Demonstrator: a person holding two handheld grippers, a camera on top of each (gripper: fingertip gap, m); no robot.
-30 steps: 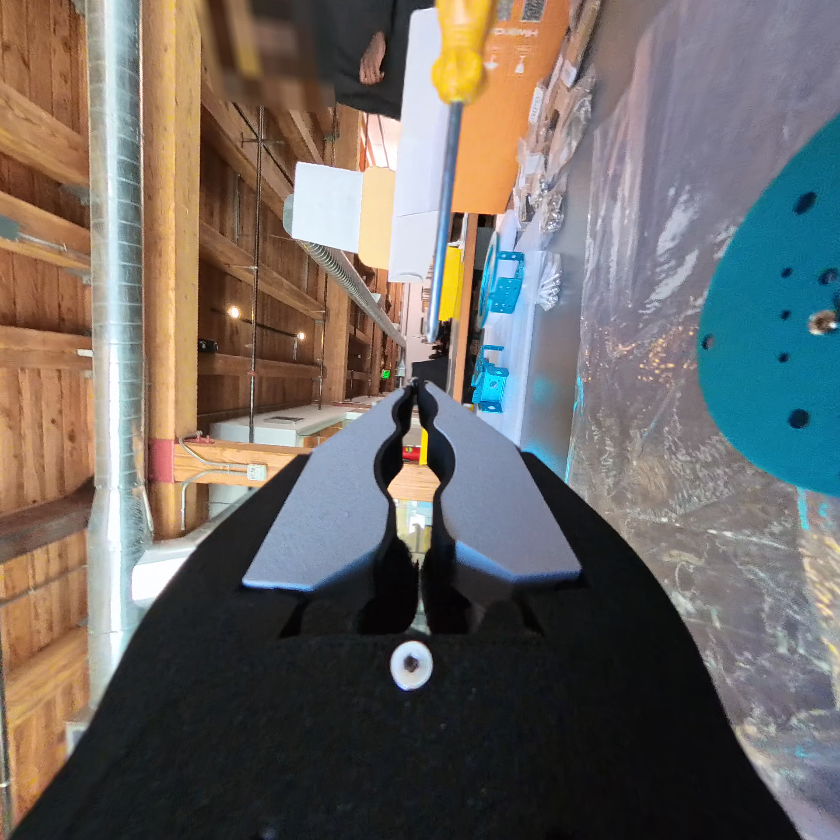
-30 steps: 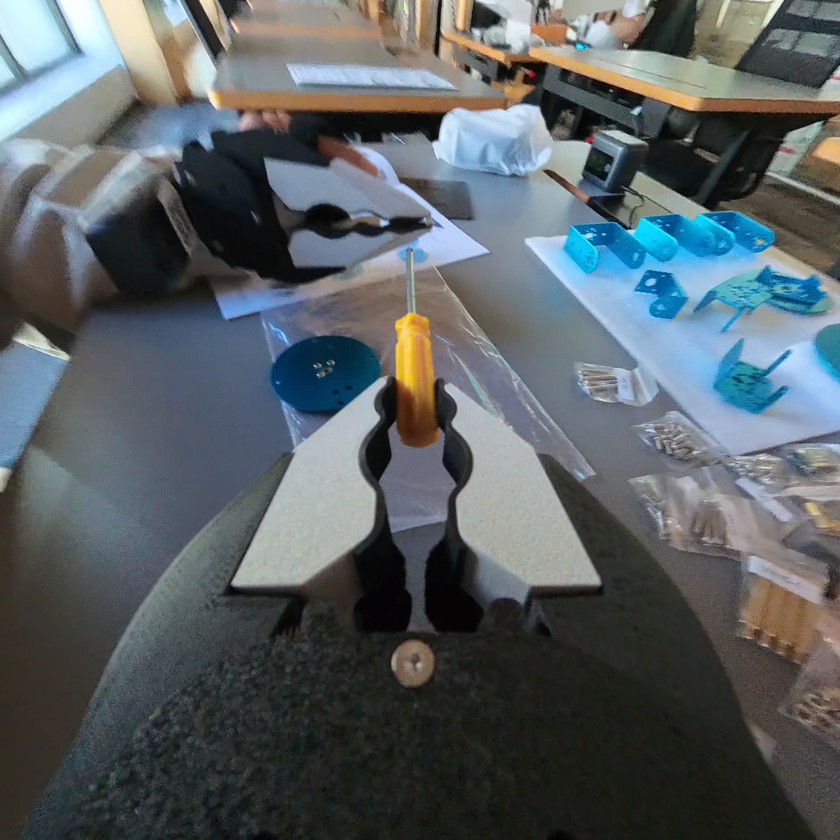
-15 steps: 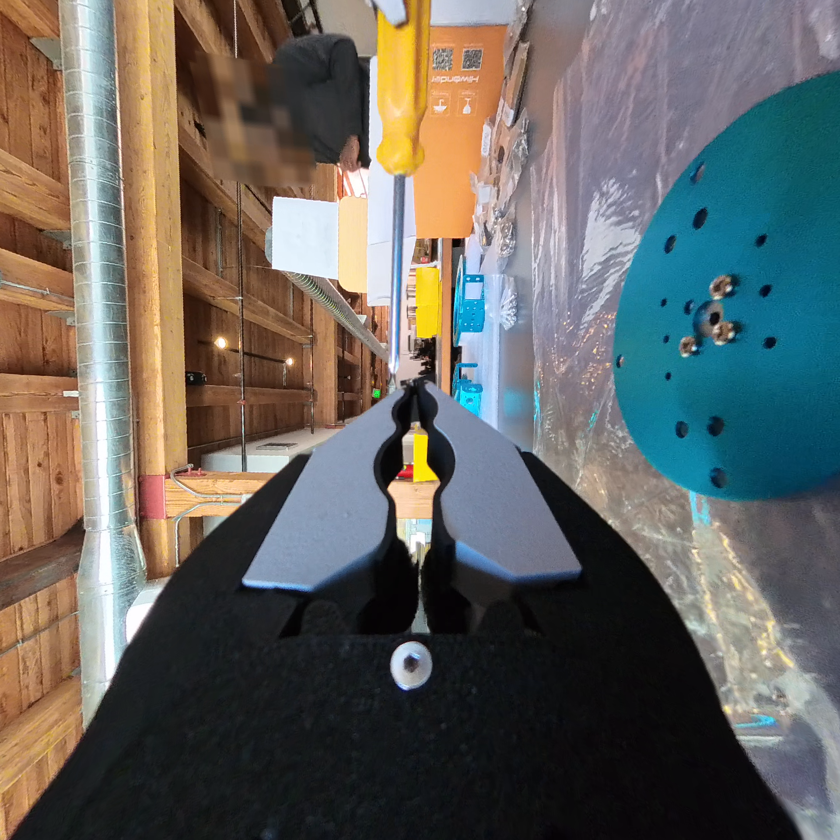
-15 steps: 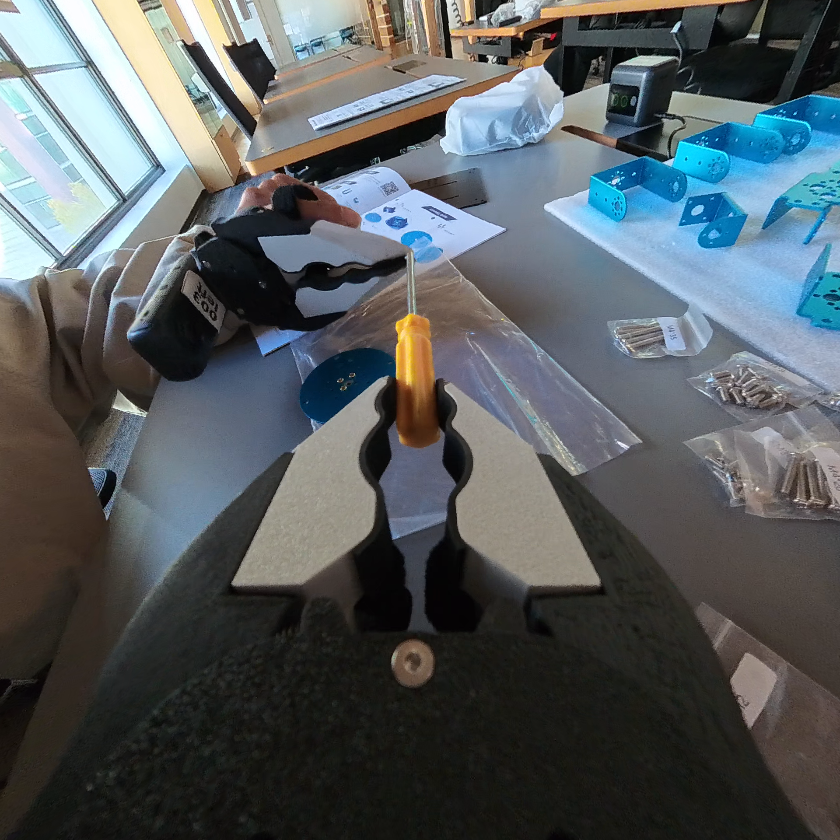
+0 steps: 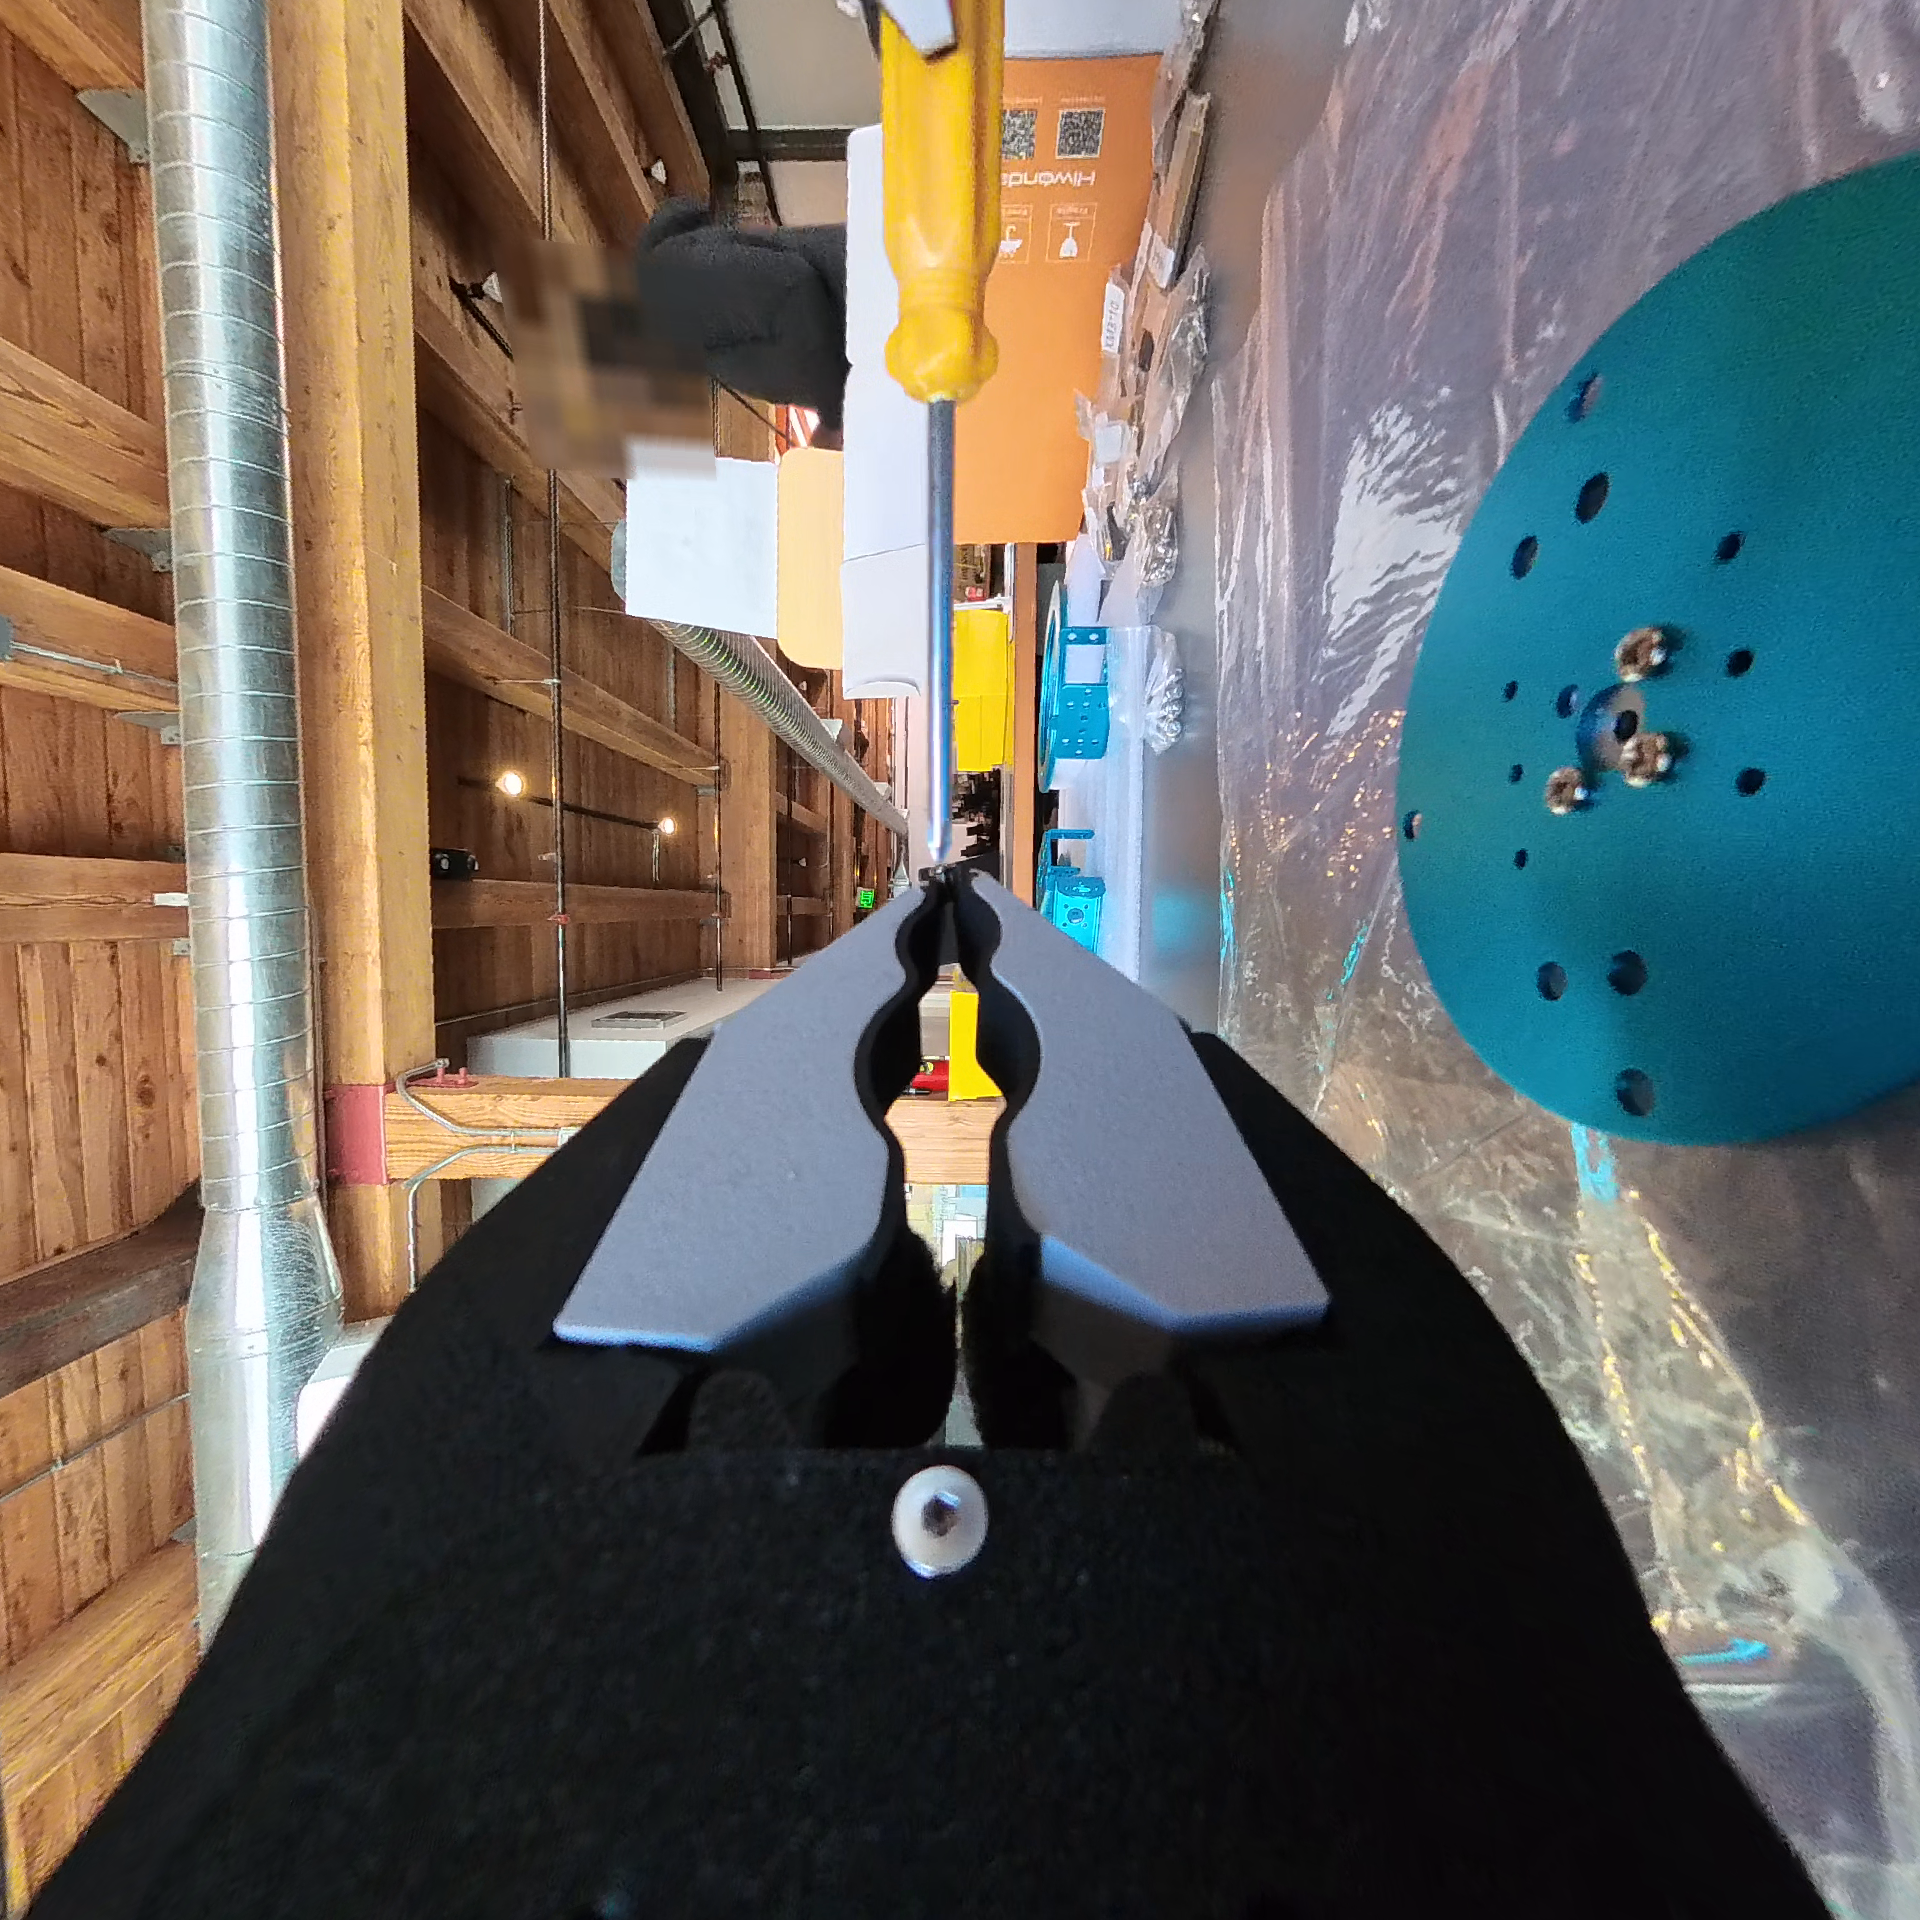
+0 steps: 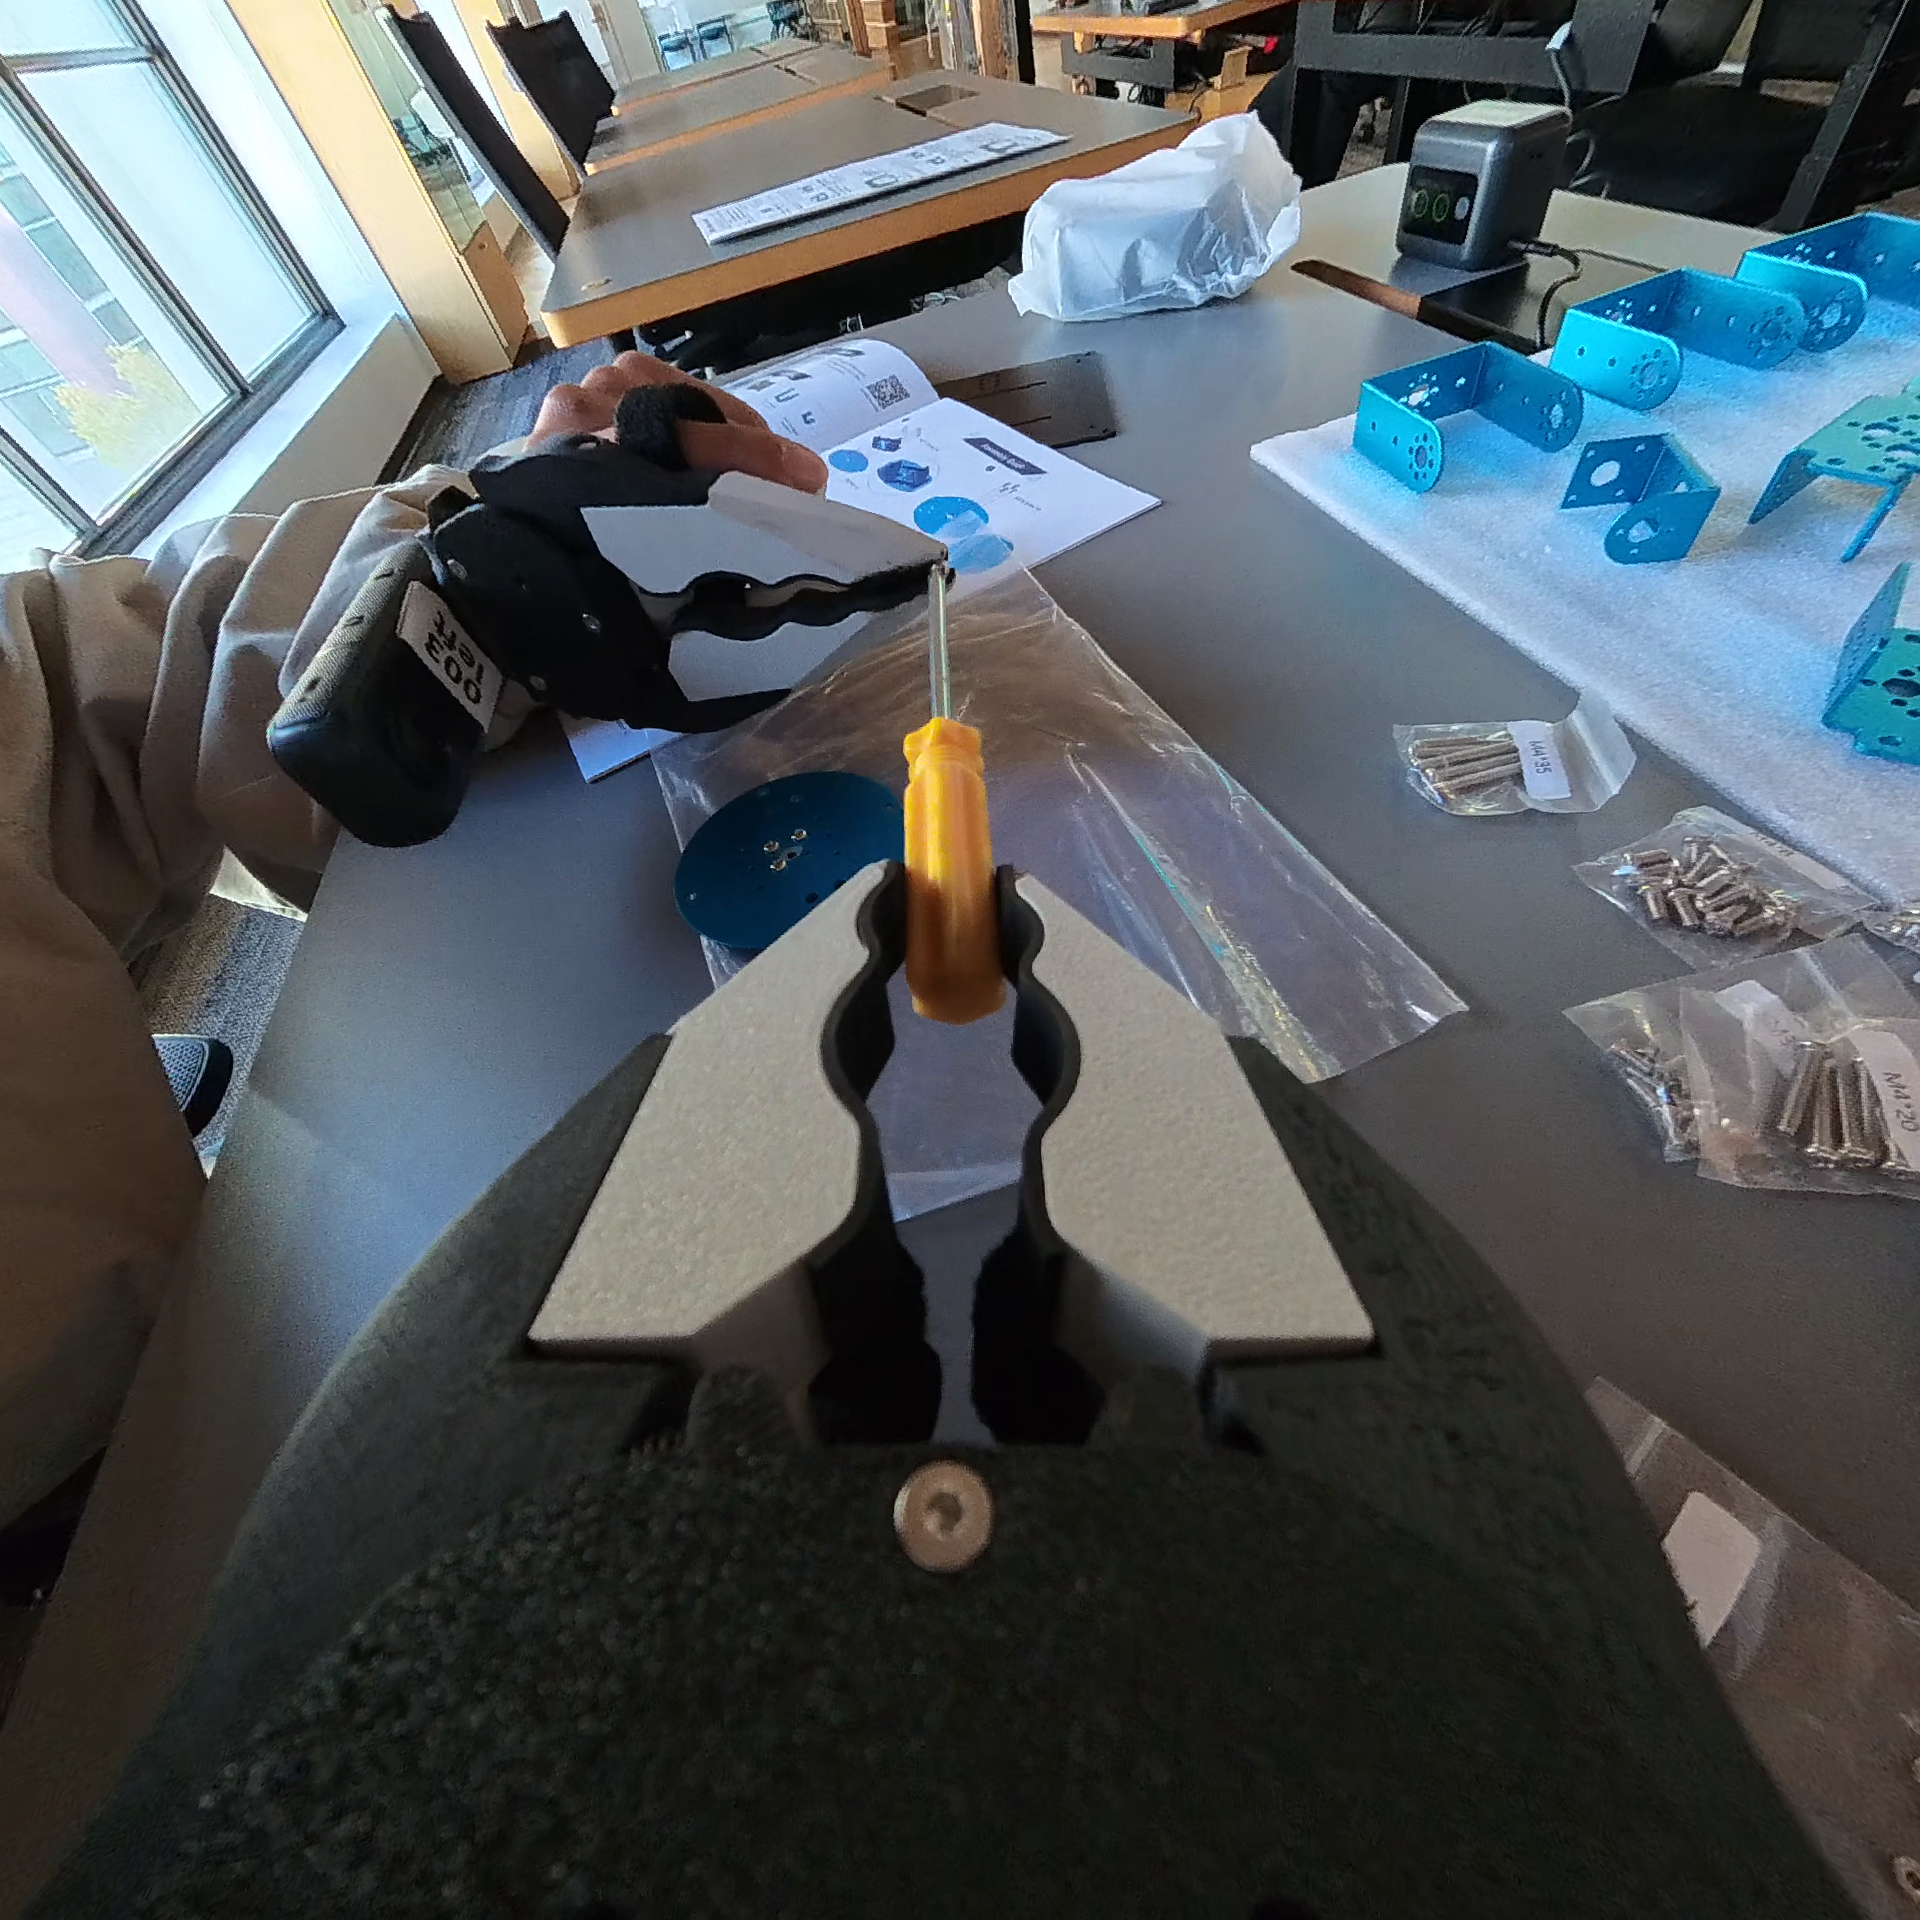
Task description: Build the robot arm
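My right gripper point(image 6: 951, 883) is shut on the handle of a yellow screwdriver point(image 6: 943, 821), whose shaft points away from me. My left gripper point(image 5: 943, 883) is turned on its side and held above the table. It is shut at its tips on a small dark screw point(image 5: 940, 876). The screwdriver point(image 5: 940, 229) tip touches that screw. The left gripper also shows in the right wrist view point(image 6: 935, 569), held in a hand. A round blue plate point(image 6: 774, 852) with holes and three small screws lies below on a clear plastic bag point(image 6: 1143, 831). The plate fills the right of the left wrist view point(image 5: 1714, 914).
An open booklet point(image 6: 966, 468) lies behind the left gripper. Blue metal brackets point(image 6: 1475, 400) rest on white foam point(image 6: 1558, 582) at the right. Small bags of screws point(image 6: 1507, 764) lie near the right edge. A crumpled white bag point(image 6: 1153, 234) and a grey device point(image 6: 1475, 197) stand at the back. Tip to tip, the grippers are about 12 centimeters apart. The round blue plate point(image 6: 774, 852) lies around 10 centimeters away from my left fingertips. The left camera catches it too, in the left wrist view point(image 5: 1645, 716).
The screwdriver tip has come up to the left gripper's tips and now touches the screw there. The left gripper has shifted, so more of the blue plate shows in its view.
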